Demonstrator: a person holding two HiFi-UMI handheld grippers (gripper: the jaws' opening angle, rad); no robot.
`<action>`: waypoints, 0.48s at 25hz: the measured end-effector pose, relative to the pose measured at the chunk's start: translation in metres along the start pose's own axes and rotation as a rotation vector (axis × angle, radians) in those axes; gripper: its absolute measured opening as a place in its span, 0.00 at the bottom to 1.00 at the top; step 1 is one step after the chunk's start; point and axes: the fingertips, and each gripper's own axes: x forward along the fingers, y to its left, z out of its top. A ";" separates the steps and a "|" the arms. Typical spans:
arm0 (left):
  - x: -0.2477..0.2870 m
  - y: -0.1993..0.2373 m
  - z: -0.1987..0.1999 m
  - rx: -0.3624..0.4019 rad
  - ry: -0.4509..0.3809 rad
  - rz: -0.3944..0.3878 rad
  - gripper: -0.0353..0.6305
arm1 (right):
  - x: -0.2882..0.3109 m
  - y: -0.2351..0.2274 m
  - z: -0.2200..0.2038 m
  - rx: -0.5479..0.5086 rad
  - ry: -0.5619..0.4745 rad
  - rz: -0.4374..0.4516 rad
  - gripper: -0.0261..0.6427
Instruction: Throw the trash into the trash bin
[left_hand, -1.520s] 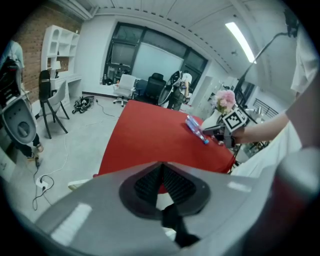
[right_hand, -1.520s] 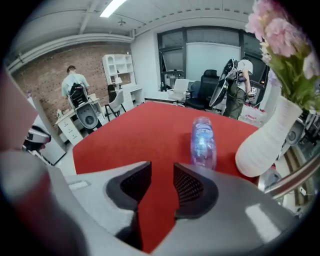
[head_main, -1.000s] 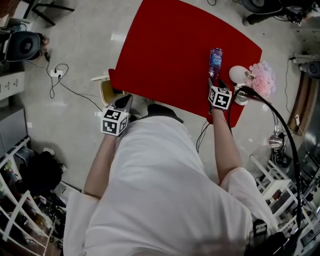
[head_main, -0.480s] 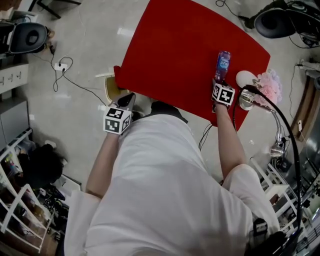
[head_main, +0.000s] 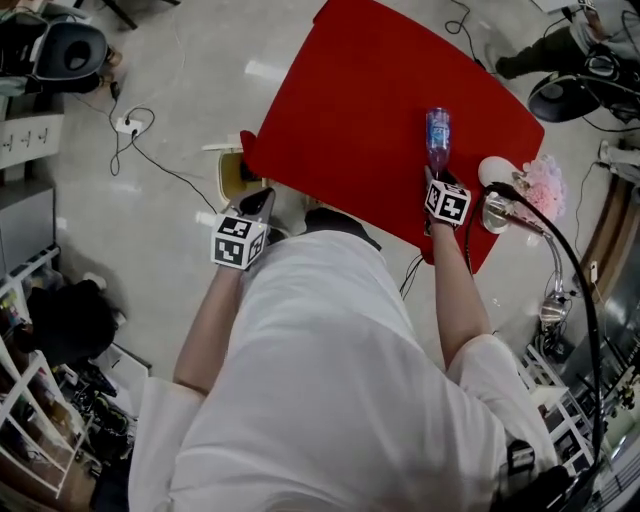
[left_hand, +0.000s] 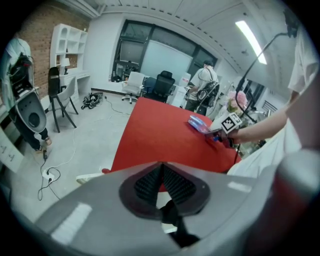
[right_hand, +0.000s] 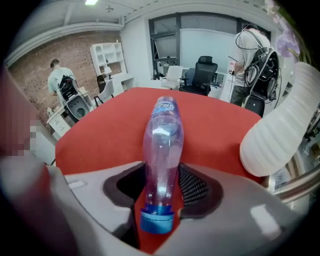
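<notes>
A clear plastic bottle (head_main: 437, 138) with a blue cap (right_hand: 157, 220) lies on the red table (head_main: 350, 110), cap towards me. My right gripper (right_hand: 161, 192) straddles its neck and lower body; its jaws have just been closing, with the bottle between them and a thin gap still showing at the neck. In the head view the right gripper (head_main: 436, 178) sits at the bottle's near end. My left gripper (head_main: 262, 197) hangs off the table's left near corner, shut and empty, above a beige trash bin (head_main: 232, 180) on the floor.
A white ribbed vase (right_hand: 272, 137) and pink flowers (head_main: 546, 186) stand at the table's right edge, close to the bottle. A lamp arm and cable (head_main: 560, 250) curve along the right. Cables (head_main: 140, 150) lie on the floor at left. People and office chairs stand far behind.
My right gripper has moved forward and down so the bottle's cap end now lies between its jaws. The left gripper has kept beside the table corner.
</notes>
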 end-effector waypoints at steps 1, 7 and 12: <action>-0.004 0.002 -0.003 -0.005 -0.007 0.004 0.06 | -0.001 0.008 0.002 -0.008 -0.007 0.012 0.33; -0.024 0.006 -0.026 -0.039 -0.037 0.021 0.06 | -0.006 0.054 0.016 -0.079 -0.031 0.077 0.33; -0.042 0.013 -0.039 -0.066 -0.062 0.036 0.06 | -0.011 0.098 0.027 -0.126 -0.044 0.132 0.33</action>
